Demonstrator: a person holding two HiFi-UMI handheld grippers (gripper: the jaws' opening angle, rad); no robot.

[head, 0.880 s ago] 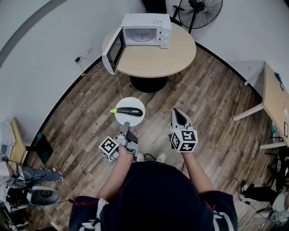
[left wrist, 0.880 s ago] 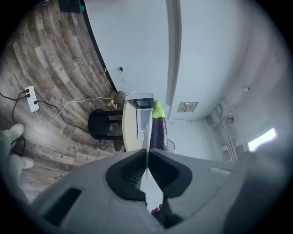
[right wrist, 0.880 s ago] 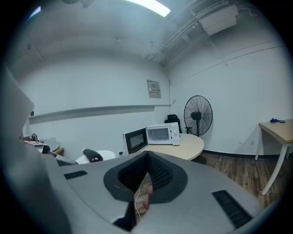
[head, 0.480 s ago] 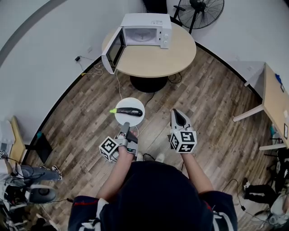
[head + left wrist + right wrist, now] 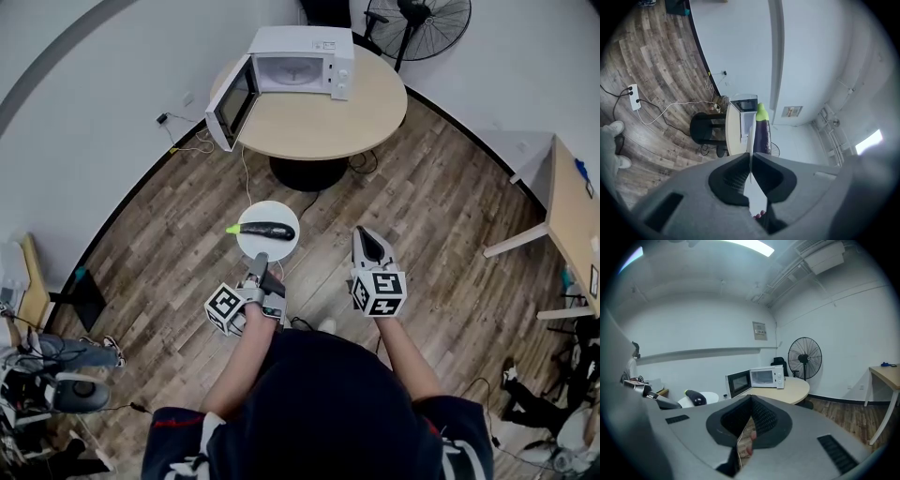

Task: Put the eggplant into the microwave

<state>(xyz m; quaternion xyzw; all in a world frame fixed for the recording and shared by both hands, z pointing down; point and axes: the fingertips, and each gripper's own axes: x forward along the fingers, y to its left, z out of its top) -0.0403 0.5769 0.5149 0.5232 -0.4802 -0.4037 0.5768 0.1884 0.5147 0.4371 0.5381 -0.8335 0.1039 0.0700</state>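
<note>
While both grippers point toward the far table, left gripper (image 5: 262, 260): jaws clenched on the near rim of a round white plate (image 5: 274, 249), carried above the floor.
Right gripper (image 5: 366, 232): jaws pressed together, nothing between them; just right of the plate, apart from it.
Task thing: dark purple eggplant (image 5: 265, 231) lies crosswise on the plate, green stem end past the left rim.
Edges, room: white microwave (image 5: 300, 66) on a round wooden table (image 5: 323, 122), door swung open to the left; plank floor (image 5: 422, 216) lies between plate and table.
Left gripper view: plate edge-on as a thin white line (image 5: 750, 157), eggplant (image 5: 762, 136) beyond.
Right gripper view: eggplant (image 5: 696, 398) at left, black standing fan (image 5: 804, 358) at right.
</note>
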